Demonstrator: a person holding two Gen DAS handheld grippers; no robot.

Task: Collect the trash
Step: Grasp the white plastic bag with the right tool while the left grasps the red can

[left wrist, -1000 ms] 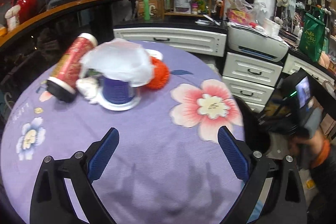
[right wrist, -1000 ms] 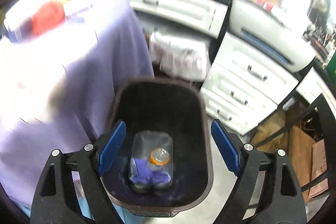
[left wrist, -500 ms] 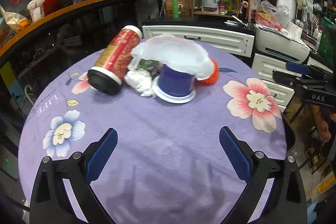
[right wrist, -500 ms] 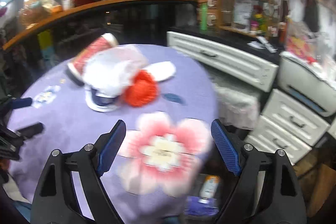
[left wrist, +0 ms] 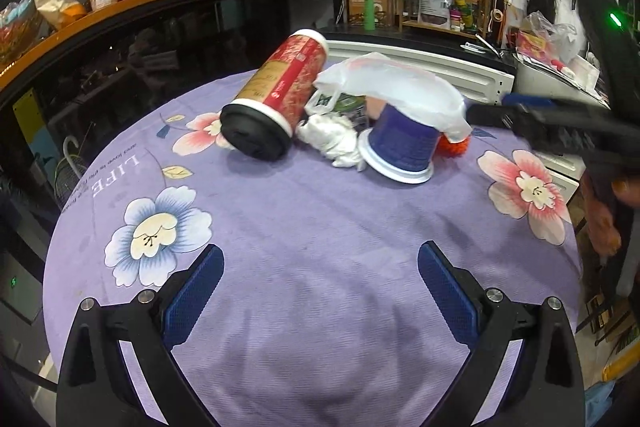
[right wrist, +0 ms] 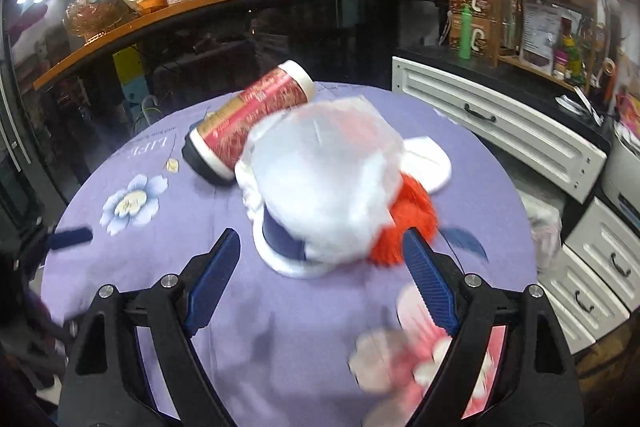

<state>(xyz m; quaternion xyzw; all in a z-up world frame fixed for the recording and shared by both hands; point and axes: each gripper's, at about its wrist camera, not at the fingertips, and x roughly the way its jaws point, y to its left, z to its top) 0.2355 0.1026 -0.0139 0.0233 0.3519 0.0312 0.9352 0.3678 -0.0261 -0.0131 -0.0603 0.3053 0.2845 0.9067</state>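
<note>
Grippers first: the left gripper (left wrist: 319, 277) hangs with jaws spread wide and empty above the near half of the round table's purple floral cloth (left wrist: 320, 247). The right gripper (right wrist: 322, 267) is equally wide, holding nothing, its blue pads flanking the trash cluster from the near side. Beyond lie five pieces of trash: one upturned purple cup (left wrist: 402, 145) with one white plastic bag (left wrist: 394, 87) draped over it, one crumpled white tissue (left wrist: 334, 141) touching its left side, one red canister (left wrist: 280, 95) lying on its side, and one orange fuzzy ball (right wrist: 406, 223) tucked against the cup's right.
</note>
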